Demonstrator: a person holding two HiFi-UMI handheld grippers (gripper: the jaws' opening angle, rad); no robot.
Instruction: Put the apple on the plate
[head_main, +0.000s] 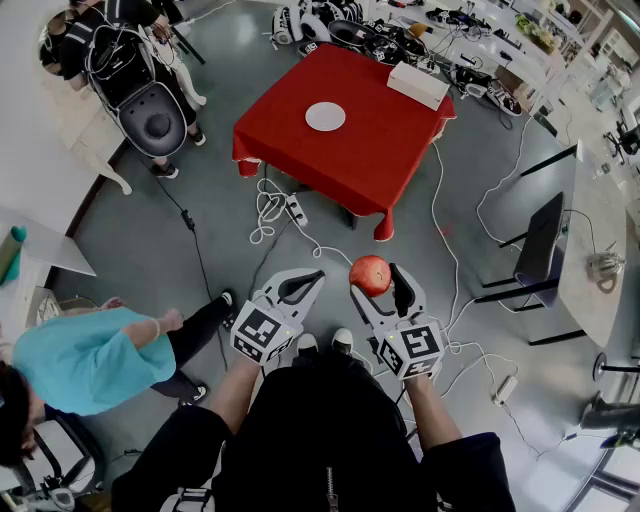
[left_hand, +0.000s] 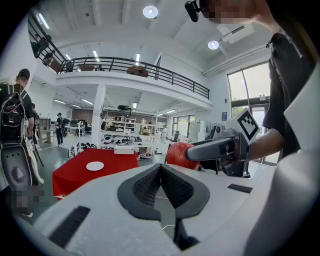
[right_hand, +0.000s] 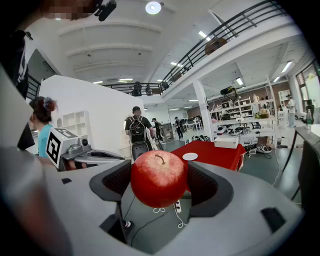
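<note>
A red apple (head_main: 370, 274) (right_hand: 159, 178) (left_hand: 178, 154) sits between the two dark pads of my right gripper (head_main: 374, 277) (right_hand: 160, 182), which is shut on it and holds it in the air above the grey floor. My left gripper (head_main: 312, 281) (left_hand: 160, 184) hangs beside it at about the same height, its pads pressed together with nothing between them. The white plate (head_main: 325, 116) (right_hand: 190, 156) (left_hand: 95, 166) lies on a table with a red cloth (head_main: 400, 140), some way ahead of both grippers.
A white box (head_main: 418, 84) lies at the red table's far corner. Cables and a power strip (head_main: 296, 210) run over the floor between me and the table. A person in a teal top (head_main: 90, 360) stands at my left. A desk and chair (head_main: 540, 245) stand at right.
</note>
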